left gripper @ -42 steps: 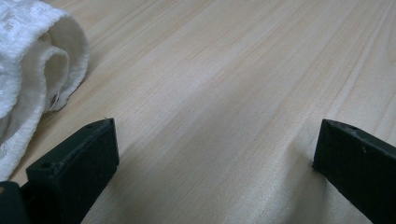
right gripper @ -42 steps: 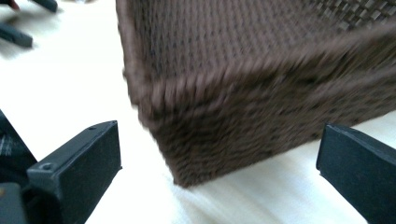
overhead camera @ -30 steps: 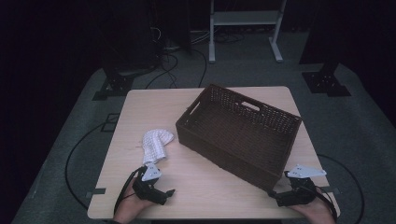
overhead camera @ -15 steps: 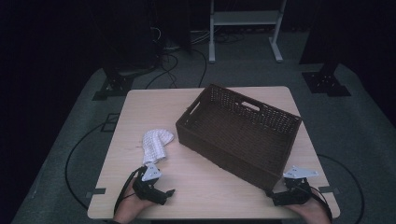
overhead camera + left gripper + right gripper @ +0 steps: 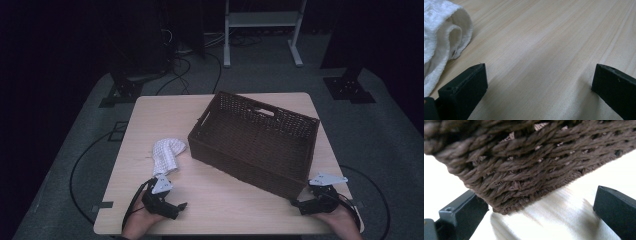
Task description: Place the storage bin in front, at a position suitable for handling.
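Two hand-held grippers, one white cloth and one brown wicker basket sit on a single pale wooden worktop (image 5: 225, 200).

Nearest, at about 7 o'clock on the worktop, the left hand-held gripper (image 5: 176, 207) lies low on the wood in the person's left hand (image 5: 137, 220). In the left gripper view its jaws stand wide apart with bare worktop between them, gripping nothing; the white cloth (image 5: 439, 42) lies just beside the jaw at that view's left edge, and contact cannot be told.

At about 5 o'clock, the right hand-held gripper (image 5: 296, 204) rests in the right hand (image 5: 340, 220). In the right gripper view its jaws are also spread wide and hold nothing; the basket's (image 5: 529, 157) near lower corner hangs just over the jaw at that view's left.

Farther in, the white cloth (image 5: 166, 154) lies rumpled at about 9 o'clock, just beside the basket's left end.

The wicker basket (image 5: 260, 165) sits skewed from centre toward 3 o'clock, open side up.
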Motion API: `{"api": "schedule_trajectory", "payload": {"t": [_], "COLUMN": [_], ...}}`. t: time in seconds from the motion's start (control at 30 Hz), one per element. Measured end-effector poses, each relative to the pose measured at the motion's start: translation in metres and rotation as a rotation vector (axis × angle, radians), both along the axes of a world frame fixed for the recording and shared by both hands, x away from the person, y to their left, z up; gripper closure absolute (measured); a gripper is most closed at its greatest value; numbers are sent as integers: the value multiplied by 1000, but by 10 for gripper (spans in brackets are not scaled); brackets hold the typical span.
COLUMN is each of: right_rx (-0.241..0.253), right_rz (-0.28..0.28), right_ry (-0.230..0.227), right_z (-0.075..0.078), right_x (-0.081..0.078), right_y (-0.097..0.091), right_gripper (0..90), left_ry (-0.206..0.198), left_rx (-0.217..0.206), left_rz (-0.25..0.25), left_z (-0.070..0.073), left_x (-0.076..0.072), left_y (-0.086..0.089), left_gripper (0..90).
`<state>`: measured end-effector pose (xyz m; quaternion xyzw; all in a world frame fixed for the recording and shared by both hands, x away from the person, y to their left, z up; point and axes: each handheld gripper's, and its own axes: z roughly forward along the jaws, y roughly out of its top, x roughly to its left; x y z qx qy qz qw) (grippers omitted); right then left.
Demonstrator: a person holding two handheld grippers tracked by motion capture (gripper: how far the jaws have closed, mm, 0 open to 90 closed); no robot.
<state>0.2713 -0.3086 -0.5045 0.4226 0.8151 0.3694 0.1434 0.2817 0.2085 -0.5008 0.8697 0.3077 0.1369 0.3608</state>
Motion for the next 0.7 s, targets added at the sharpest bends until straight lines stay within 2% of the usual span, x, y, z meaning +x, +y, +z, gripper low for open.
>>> {"api": "schedule_trajectory", "payload": {"t": [0.07,0.1,0.27,0.3,0.43,0.7], "right_rx": [-1,-19,-37,-35,-37,-32], "right_rz": [13,31,40,44,81,82], "right_ry": [0,-9,-31,-33,-58,-59], "right_z": [0,0,0,0,1,1], "right_x": [1,1,-2,-2,-6,-6], "right_y": [0,3,5,5,8,8], "right_gripper": [0,3,67,88,191,208], "left_ry": [-1,-1,11,10,5,-28], "left_rx": [-1,-3,10,15,11,-17], "left_rz": [7,11,30,37,45,81], "left_z": [0,0,2,3,6,20], "left_x": [0,0,2,2,3,5], "left_y": [0,0,2,3,5,11], "left_gripper": [0,0,0,32,35,45]}}
